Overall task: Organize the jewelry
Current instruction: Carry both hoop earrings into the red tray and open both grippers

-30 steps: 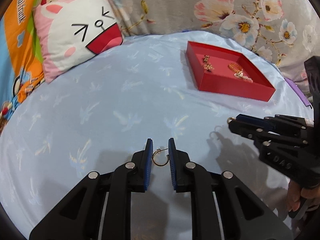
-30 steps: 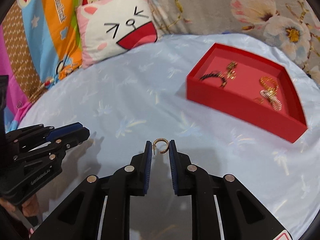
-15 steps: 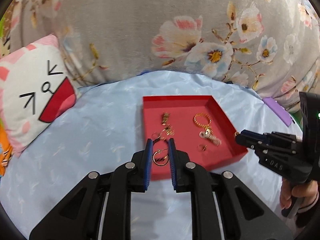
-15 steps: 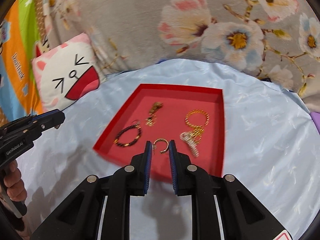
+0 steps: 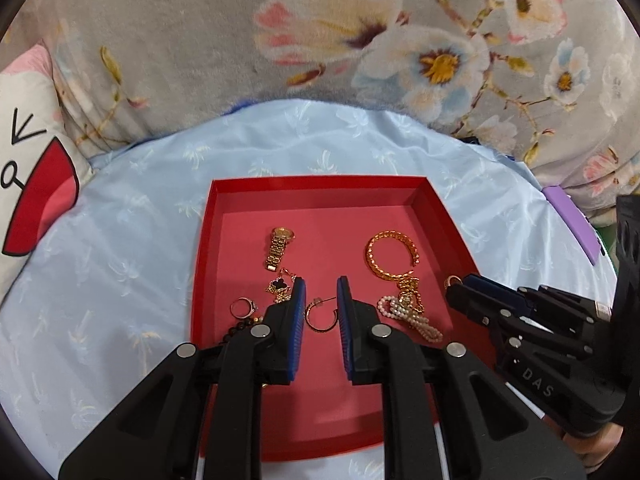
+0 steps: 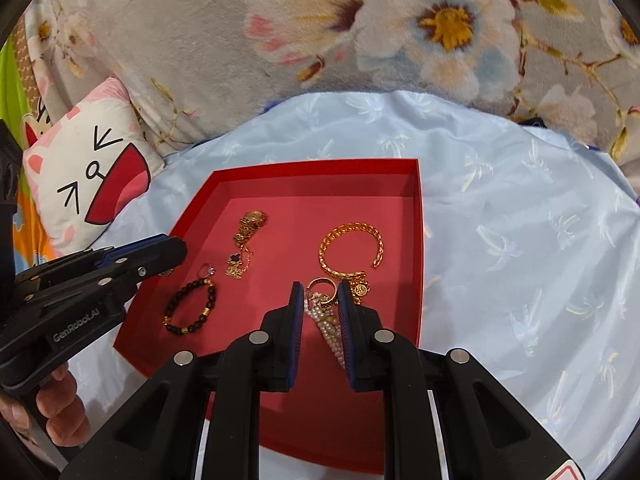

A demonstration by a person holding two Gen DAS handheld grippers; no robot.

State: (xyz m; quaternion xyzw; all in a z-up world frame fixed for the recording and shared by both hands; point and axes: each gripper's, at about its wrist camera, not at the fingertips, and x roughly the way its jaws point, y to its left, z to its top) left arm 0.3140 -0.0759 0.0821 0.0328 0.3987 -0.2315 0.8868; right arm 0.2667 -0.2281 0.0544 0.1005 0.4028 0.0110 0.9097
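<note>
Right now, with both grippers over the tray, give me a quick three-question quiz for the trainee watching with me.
1. True or false: the red tray has no jewelry in it.
2. What is pinched in the left gripper? A) a spoon B) a hoop earring C) a coin
3. In a few words: which piece lies in the tray directly below the fingers of the right gripper?

Key: 1. False, several pieces already lie in it. 2. B. 3. The pearl bracelet.
</note>
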